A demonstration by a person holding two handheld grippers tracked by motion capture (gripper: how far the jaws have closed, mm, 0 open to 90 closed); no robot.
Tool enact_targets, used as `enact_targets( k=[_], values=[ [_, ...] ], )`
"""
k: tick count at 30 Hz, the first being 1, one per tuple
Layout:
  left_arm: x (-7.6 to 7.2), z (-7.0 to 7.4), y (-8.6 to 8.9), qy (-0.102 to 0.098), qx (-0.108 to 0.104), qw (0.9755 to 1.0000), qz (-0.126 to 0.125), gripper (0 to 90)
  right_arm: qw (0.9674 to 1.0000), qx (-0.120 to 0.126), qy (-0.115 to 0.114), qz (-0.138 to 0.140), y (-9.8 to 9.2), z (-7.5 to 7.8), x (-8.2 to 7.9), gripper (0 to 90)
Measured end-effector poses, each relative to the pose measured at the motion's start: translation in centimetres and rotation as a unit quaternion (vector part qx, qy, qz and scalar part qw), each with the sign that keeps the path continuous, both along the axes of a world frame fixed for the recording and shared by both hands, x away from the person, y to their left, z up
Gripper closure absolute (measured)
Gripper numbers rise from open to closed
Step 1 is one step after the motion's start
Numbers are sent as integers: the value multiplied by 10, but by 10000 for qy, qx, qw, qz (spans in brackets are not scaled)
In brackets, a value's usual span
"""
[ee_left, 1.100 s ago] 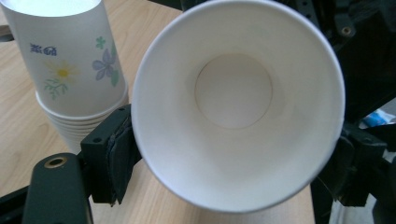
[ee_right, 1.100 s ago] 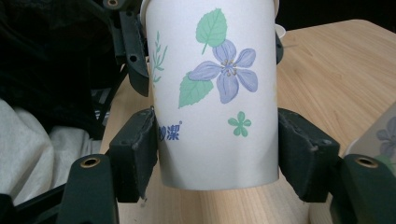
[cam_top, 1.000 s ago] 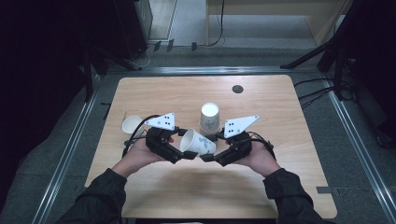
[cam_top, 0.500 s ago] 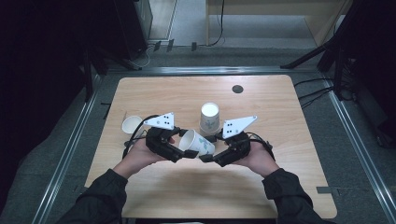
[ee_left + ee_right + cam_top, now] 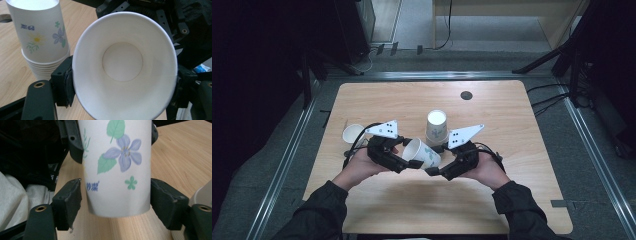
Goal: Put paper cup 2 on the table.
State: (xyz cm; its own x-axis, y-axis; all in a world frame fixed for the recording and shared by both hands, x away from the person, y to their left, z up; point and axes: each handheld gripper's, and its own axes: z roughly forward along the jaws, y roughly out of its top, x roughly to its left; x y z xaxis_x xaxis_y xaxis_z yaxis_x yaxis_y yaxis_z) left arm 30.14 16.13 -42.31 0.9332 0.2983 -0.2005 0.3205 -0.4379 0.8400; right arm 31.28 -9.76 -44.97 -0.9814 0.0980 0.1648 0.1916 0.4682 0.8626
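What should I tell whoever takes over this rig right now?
Left gripper: its fingers have just been closing and press on the rim of the flowered paper cup, held on its side above the table.
Right gripper: its fingers have just been opening; the cup's base sits between them with a gap showing.
Stack of upturned cups stands just behind; a single cup stands mouth up at the left.
Done: the left gripper has the cup.
Left: probably draw the right gripper away, then set the cup down.
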Motion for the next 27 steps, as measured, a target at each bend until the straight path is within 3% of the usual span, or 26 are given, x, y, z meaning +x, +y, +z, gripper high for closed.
enact_targets(
  k=[3, 8, 15, 18, 22, 27],
  values=[
    [1, 1, 5, -12, -13, 10000, 77, 242, 9996, -113, -197, -147, -1, -2, -1, 238],
    [3, 3, 13, -35, -27, 9998, 175, 241, 9989, -320, -194, -265, -7, -7, -1, 222],
    [4, 1, 16, -55, 131, 9996, 236, 241, 9952, -629, -213, -714, -16, -13, -4, 220],
    [5, 1, 16, -57, 193, 9995, 233, 241, 9939, -779, -281, -723, -19, -14, -5, 215],
    [4, 0, 18, -61, 267, 9994, 214, 241, 9875, -1077, -289, -1116, -21, -18, -2, 216],
    [6, -2, 20, -73, 438, 9986, 285, 240, 9815, -1156, -321, -1492, -29, -20, 1, 222]
  ],
)
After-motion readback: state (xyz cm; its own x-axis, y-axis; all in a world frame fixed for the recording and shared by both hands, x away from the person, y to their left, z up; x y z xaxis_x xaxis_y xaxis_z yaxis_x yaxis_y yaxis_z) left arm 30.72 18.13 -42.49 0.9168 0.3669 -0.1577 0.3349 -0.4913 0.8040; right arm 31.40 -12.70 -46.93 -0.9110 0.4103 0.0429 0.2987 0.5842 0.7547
